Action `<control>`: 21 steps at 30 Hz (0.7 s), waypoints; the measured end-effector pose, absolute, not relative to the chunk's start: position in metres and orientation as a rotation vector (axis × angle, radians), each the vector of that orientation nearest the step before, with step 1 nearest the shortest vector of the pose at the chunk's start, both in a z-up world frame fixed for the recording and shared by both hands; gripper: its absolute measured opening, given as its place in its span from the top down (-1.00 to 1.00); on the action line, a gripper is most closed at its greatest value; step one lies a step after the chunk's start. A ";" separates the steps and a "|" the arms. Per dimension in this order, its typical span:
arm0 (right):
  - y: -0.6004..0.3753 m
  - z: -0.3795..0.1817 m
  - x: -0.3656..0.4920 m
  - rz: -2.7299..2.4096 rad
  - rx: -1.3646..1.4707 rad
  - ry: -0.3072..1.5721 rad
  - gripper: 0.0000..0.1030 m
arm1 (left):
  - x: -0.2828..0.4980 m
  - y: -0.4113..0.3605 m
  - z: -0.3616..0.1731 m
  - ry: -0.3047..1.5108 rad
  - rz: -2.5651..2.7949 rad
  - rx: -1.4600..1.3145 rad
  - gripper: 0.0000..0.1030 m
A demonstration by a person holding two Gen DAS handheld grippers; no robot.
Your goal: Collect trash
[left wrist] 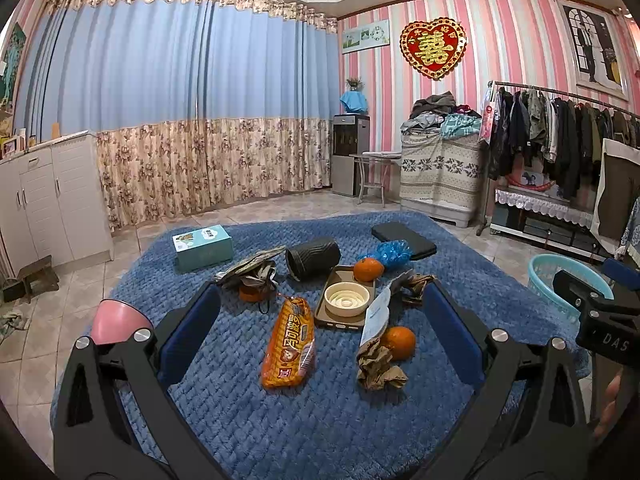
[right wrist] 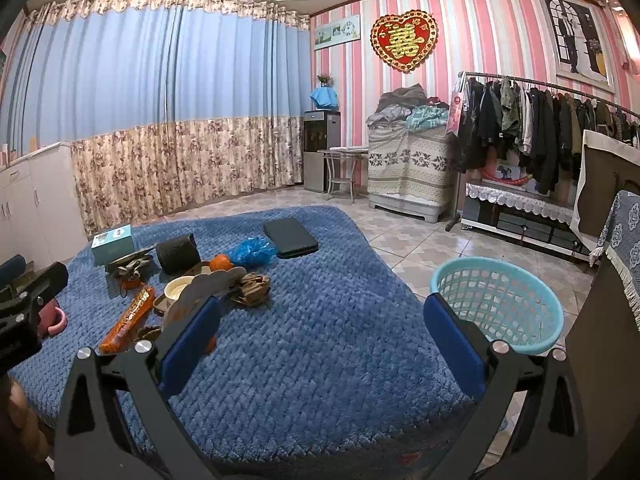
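Note:
On the blue rug point(left wrist: 248, 400) lie an orange snack wrapper point(left wrist: 289, 344), a crumpled brown paper point(left wrist: 378, 366) beside an orange point(left wrist: 399, 342), a white paper slip point(left wrist: 376, 314), another brown paper wad point(left wrist: 416, 282) and a crumpled blue plastic bag point(left wrist: 394, 252). My left gripper point(left wrist: 320, 336) hangs open above the wrapper and the paper. My right gripper point(right wrist: 320, 336) is open over bare rug point(right wrist: 320, 300), with the teal mesh basket point(right wrist: 500, 300) on the floor just right of it. The brown wad point(right wrist: 252, 288), the wrapper point(right wrist: 128, 314) and the blue bag point(right wrist: 252, 250) lie to its left.
A tissue box point(left wrist: 204, 246), a black ribbed cylinder point(left wrist: 312, 258), a cream bowl point(left wrist: 346, 298) on a brown tray, a second orange point(left wrist: 368, 269), a dark flat case point(left wrist: 404, 240), a pink cup point(left wrist: 118, 320) and a dark pouch point(left wrist: 250, 270) share the rug. Tiled floor surrounds it.

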State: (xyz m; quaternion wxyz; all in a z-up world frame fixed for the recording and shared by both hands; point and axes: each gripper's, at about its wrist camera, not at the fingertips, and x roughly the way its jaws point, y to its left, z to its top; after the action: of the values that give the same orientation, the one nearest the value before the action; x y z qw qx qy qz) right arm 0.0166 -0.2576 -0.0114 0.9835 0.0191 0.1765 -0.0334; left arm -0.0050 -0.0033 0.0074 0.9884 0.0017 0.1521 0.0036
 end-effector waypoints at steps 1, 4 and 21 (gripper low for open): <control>-0.258 -0.011 0.017 -0.067 0.039 0.356 -0.93 | -0.005 -0.003 0.008 0.306 0.007 0.004 -0.90; -0.257 -0.012 0.017 -0.068 0.037 0.355 -0.93 | -0.005 -0.003 0.007 0.306 0.008 0.003 -0.90; -0.258 -0.015 0.018 -0.071 0.032 0.358 -0.93 | 0.001 0.001 0.000 0.311 0.010 0.004 -0.90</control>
State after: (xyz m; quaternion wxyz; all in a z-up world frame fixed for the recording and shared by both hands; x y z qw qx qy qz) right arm 0.0180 -0.2577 -0.0149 0.9832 0.0158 0.1782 -0.0354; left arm 0.0007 0.0010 0.0003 0.9879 0.0017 0.1547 0.0049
